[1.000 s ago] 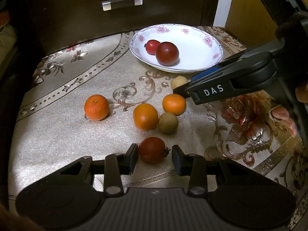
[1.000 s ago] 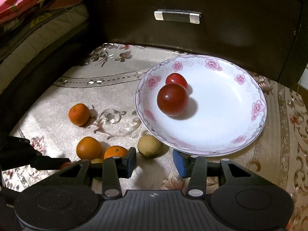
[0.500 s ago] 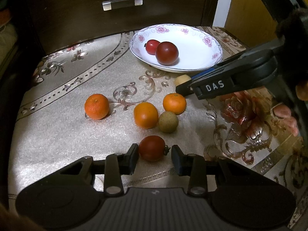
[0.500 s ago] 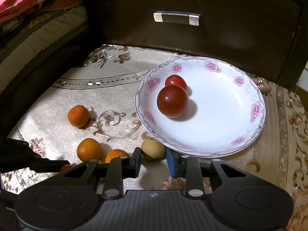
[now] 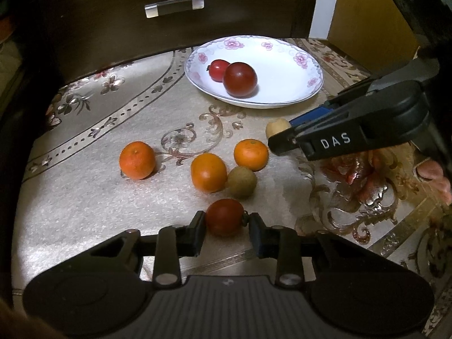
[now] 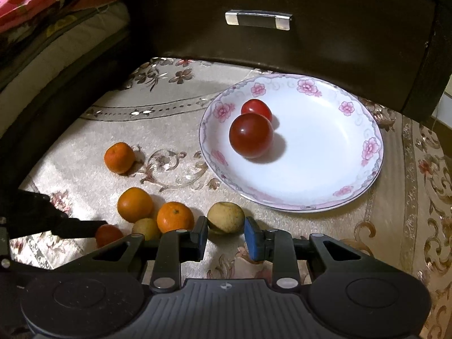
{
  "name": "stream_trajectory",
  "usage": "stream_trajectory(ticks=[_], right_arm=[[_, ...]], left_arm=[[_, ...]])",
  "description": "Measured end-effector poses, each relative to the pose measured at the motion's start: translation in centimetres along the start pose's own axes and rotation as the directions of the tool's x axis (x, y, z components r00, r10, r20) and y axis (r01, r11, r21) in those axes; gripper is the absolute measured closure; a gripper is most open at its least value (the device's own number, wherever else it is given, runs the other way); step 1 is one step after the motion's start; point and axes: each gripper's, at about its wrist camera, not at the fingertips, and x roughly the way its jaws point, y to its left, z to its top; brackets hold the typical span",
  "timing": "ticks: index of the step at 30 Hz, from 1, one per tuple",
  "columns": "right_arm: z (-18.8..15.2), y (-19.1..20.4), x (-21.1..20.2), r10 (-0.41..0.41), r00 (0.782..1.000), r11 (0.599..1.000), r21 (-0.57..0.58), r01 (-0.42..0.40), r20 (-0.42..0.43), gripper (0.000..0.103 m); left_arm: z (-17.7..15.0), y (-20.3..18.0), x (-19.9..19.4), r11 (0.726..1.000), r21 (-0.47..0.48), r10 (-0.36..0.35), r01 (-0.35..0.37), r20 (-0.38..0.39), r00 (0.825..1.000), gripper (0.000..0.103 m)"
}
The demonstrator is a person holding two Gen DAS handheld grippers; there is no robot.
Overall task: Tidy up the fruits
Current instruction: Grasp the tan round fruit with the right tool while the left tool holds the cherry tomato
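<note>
Three oranges lie loose on the desk [image 5: 84, 197], which wears a gold-patterned cloth: one orange [image 5: 137, 160] off to the left by itself, a second [image 5: 208, 172] in the middle, and a third [image 5: 251, 154] just right of it. A small greenish-brown fruit [image 5: 242, 182] sits touching the middle orange and close below the third.

Nearer the camera, the left claw [image 5: 225, 233] brackets a dark red tomato [image 5: 224, 217] resting on the cloth. Its left pad presses the tomato's side; the right pad stands against the stem end, and whether it bears on the fruit cannot be told.

Farther back and to the right, a white plate [image 5: 285, 84] with pink flowers on its rim holds two tomatoes, a small bright one [image 5: 217, 69] behind a larger dark one [image 5: 240, 79], the pair touching.

At the right, the right claw [image 6: 226, 236] straddles a yellowish fruit [image 6: 226, 217] lying on the cloth just in front of the plate rim. Its jaws stand released, with a sliver of gap on each side of the fruit.

A dark drawer front [image 6: 282, 45] with a metal handle [image 6: 258, 19] rises behind everything.
</note>
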Motion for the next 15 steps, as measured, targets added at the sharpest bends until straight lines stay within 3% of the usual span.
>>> stream_trajectory(ticks=[15], right_arm=[[-1.0, -0.3, -1.1, 0.0, 1.0, 1.0, -0.022, -0.001, -0.031, 0.078]], left_arm=[[1.0, -1.7, 0.4, 0.999, 0.039, -0.03, 0.03, -0.007, 1.0, 0.065]])
